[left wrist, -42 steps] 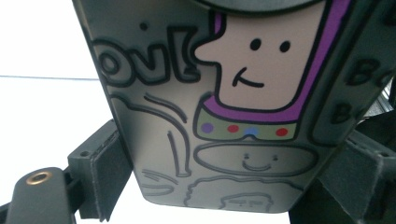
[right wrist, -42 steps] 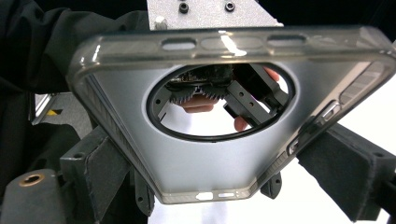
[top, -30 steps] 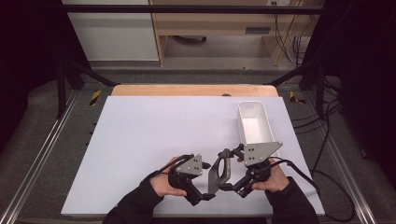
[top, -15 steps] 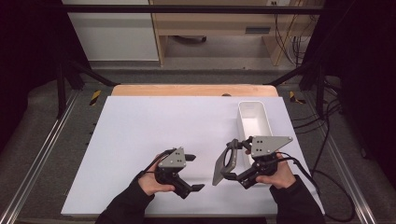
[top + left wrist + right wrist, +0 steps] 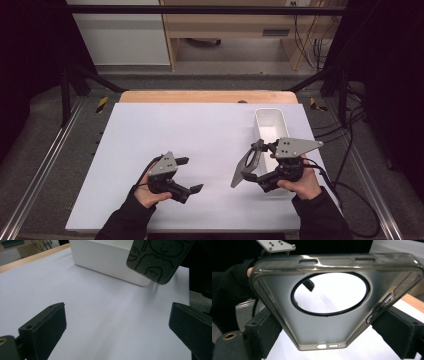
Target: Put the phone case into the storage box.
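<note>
**Right gripper clamps phone case, left gripper empty and wide**

Right gripper (image 5: 252,167) holds a smoky translucent plastic phone case with a round cut-out (image 5: 245,167), jaws pressed on its two long edges (image 5: 322,337). Case is lifted off the white tabletop (image 5: 200,130), tilted, lower corner pointing down at the sheet, just beside the near end of the white rectangular plastic bin (image 5: 270,122). Left gripper (image 5: 187,175) is spread wide with nothing between its jaws (image 5: 112,325), low over the tabletop, well apart from the case.

Open room: bare sheet to the left and ahead of both grippers; the bin's long wall closes the right side. Wooden strip (image 5: 200,96) marks the far edge.

Hard to tell: bin interior is washed out; in the left gripper view the case (image 5: 157,257) is cut off at the top, showing a black line drawing on its back. Whether the case's corner touches the tabletop, cannot tell.
</note>
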